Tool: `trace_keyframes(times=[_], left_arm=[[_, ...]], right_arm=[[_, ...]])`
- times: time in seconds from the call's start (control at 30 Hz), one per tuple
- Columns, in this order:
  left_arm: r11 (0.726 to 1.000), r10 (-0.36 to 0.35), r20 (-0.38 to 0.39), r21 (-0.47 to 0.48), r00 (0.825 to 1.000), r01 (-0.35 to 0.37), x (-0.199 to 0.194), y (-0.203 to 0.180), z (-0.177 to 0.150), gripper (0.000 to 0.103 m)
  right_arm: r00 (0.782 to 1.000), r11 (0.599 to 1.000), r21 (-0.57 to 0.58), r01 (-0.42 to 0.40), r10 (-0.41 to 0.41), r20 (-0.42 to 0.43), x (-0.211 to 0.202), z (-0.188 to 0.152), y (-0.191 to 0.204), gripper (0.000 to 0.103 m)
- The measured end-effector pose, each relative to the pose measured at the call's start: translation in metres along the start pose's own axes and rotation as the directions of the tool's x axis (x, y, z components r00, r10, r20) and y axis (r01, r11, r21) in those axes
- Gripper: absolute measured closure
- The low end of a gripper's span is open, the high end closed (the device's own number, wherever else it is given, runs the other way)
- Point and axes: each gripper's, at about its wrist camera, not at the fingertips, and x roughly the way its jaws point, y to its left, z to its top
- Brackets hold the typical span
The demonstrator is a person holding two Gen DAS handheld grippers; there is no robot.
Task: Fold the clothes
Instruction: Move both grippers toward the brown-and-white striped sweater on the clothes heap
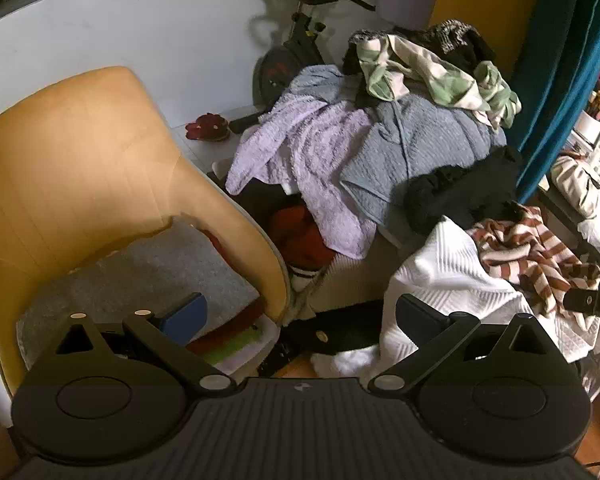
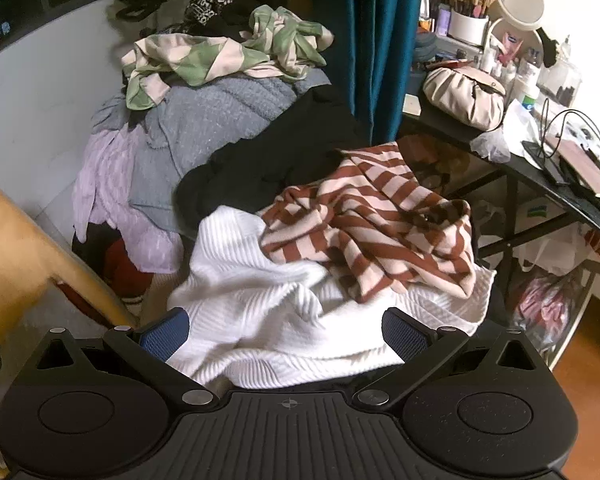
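White ribbed garment (image 2: 260, 312) lies between right gripper's (image 2: 286, 334) spread jaws.

Home bedroom — clothes heap (image 2: 220, 128), vanity table (image 2: 540, 168)

White garment (image 2: 284, 312): ribbed knit cloth, matt. Striped top (image 2: 376, 220) lying on it: soft smooth knit. Lilac towel (image 1: 300, 152) beyond it: nubbly terry. Chair shell (image 1: 80, 152) left of it: smooth moulded plastic, slight sheen. Gripper pads (image 2: 164, 334): blue, textured.

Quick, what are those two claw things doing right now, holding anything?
Left gripper: open, holding nothing.
Right gripper: open, holding nothing, with the white knit garment lying between its fingers.
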Motion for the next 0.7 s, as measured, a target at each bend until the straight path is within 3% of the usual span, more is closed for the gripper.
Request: trace_keyframes(times=[0.07, 0.2, 0.3, 0.37, 0.57, 0.7], left_arm=[[1.0, -0.015, 0.011, -0.017, 1.0, 0.015, 0.001, 0.003, 0.003, 0.001], [0.989, -0.11, 0.055, -0.098, 0.992, 0.115, 0.004, 0.01, 0.017, 0.001], [0.984, -0.138, 0.052, -0.111, 0.989, 0.143, 0.015, 0.002, 0.033, 0.001], [0.98, -0.157, 0.05, -0.119, 0.986, 0.162, 0.023, -0.003, 0.043, 0.001], [0.987, -0.157, 0.045, -0.027, 0.987, 0.158, 0.045, -0.05, 0.073, 0.001], [0.987, -0.134, 0.02, 0.088, 0.991, 0.132, 0.067, -0.091, 0.088, 0.001]], right_arm=[[1.0, 1.0, -0.003, 0.016, -0.016, 0.023, -0.001, 0.013, 0.003, 0.001], [0.996, 0.999, 0.026, 0.043, -0.045, 0.077, -0.006, 0.047, 0.002, 0.001], [0.99, 0.997, 0.068, 0.037, -0.046, 0.134, -0.007, 0.066, -0.015, 0.001], [0.99, 0.995, 0.091, 0.047, -0.058, 0.128, 0.003, 0.075, -0.031, 0.001], [0.993, 0.985, 0.147, 0.091, -0.101, 0.062, 0.055, 0.084, -0.081, 0.001], [0.998, 0.981, 0.185, 0.06, -0.057, -0.022, 0.088, 0.089, -0.108, 0.001]])
